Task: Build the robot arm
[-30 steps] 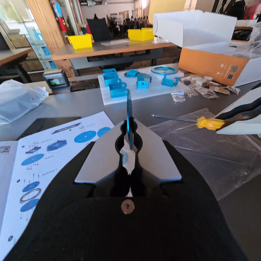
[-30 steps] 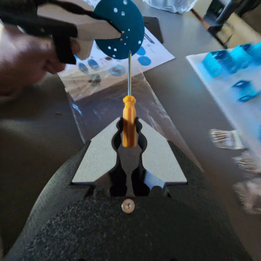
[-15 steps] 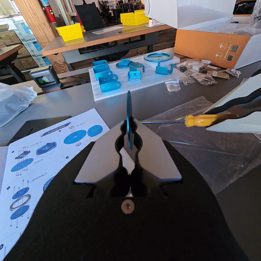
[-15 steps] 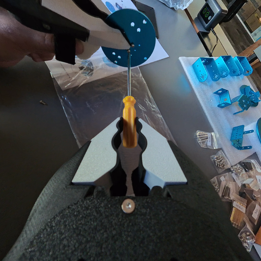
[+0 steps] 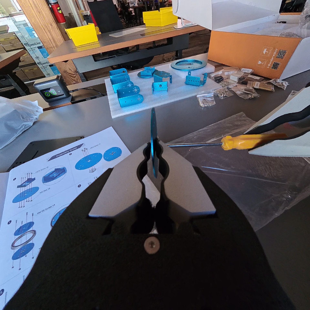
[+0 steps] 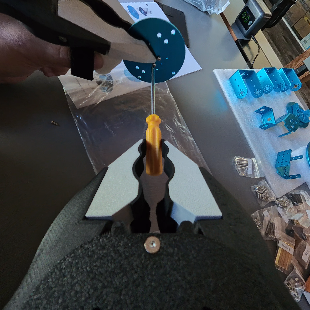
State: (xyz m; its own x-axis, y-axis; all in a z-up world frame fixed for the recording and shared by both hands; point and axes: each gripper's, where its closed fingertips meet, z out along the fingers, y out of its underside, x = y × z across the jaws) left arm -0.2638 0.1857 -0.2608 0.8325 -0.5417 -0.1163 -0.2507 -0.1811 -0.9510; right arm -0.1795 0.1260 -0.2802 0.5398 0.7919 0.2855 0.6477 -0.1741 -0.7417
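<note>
while left gripper [image 5: 154, 147] pinches disc [image 6: 161, 50], screwdriver [image 6: 153, 151] touches it.

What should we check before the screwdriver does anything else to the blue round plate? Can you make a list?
1. Left gripper shut on the blue disc, held on edge above the table: ok.
2. Right gripper shut on the screwdriver by its yellow handle: ok.
3. Screwdriver tip at a small screw near the disc's middle: ok. Whether it sits in the screw head: cannot tell.
4. Second screw beside it, at the left gripper's finger edge: tight or not, cannot tell.
5. Loose screw lying alone on the grey table: not ok.
6. Hand clear of the screwdriver tip: ok.
</note>
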